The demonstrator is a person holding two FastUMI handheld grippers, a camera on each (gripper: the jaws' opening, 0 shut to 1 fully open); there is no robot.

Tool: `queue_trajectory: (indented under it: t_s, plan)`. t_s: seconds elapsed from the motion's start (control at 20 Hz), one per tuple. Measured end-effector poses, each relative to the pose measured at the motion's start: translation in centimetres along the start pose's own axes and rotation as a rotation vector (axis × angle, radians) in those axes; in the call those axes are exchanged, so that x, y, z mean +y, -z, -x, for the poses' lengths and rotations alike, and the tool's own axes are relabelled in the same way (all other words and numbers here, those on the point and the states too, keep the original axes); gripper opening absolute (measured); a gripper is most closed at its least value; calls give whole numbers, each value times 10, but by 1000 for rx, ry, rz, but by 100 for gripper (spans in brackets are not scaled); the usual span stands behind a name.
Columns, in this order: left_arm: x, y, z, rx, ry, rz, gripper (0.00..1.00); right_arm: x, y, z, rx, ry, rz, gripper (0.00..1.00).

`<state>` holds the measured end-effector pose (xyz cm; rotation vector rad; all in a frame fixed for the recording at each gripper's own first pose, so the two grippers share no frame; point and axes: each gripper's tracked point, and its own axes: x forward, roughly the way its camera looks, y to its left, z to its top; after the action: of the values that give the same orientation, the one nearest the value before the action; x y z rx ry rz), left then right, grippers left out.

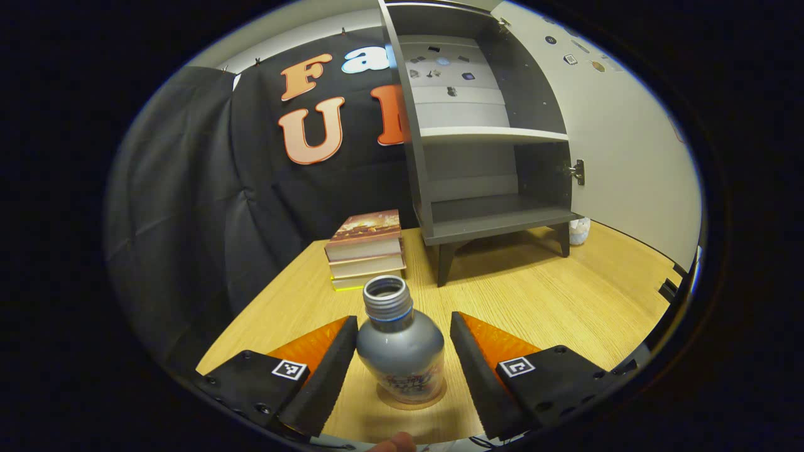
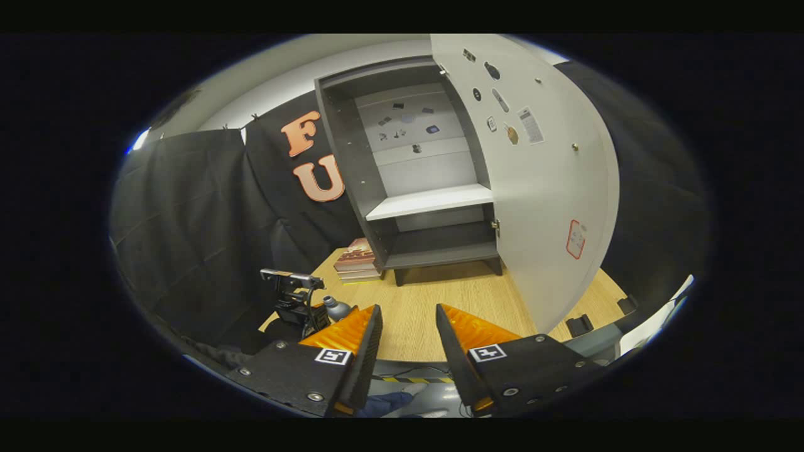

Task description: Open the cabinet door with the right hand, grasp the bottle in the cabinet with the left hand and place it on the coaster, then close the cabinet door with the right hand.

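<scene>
Silver bottle (image 1: 400,351), grey cabinet (image 1: 477,150)

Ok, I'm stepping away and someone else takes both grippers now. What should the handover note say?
Left hand-held gripper: open, fingers on either side of the silver metal bottle, right side clearly apart from it.
Bottle stands upright on the round coaster on the wooden table.
Right hand-held gripper: open, empty, facing the grey cabinet.
Done: white cabinet door opened, bottle placed.
Left: withdraw left gripper, close door with right.
</scene>
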<state>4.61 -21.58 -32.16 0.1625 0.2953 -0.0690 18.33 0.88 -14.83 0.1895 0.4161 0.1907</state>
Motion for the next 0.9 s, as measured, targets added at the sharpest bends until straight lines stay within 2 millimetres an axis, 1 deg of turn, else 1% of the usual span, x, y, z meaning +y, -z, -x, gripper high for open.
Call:
queue_trajectory:
  t_s: [0.15,0.25,0.35,0.45,0.55,0.65,0.7,0.8,0.9]
  plan:
    - [2,-32,8,-44,-1,16,95,-3,-11,12,-47,9,-5,54]
    - [4,-62,16,-83,3,26,95,-7,-22,23,-87,20,-8,54]
    - [5,-93,25,-132,13,39,95,-17,-37,36,-134,42,-1,54]
    - [6,-118,35,-154,21,43,94,-30,-57,50,-185,71,20,54]
    - [5,-140,44,-173,34,61,95,-48,-83,67,-249,105,46,54]
    - [6,-157,51,-186,49,70,95,-72,-105,80,-298,149,66,54]
    - [6,-161,54,-182,54,66,95,-85,-114,85,-317,173,70,54]
    - [16,-164,57,-178,33,50,95,-114,-132,96,-356,213,71,54]
    - [24,-164,60,-170,20,41,95,-145,-143,98,-371,251,68,55]
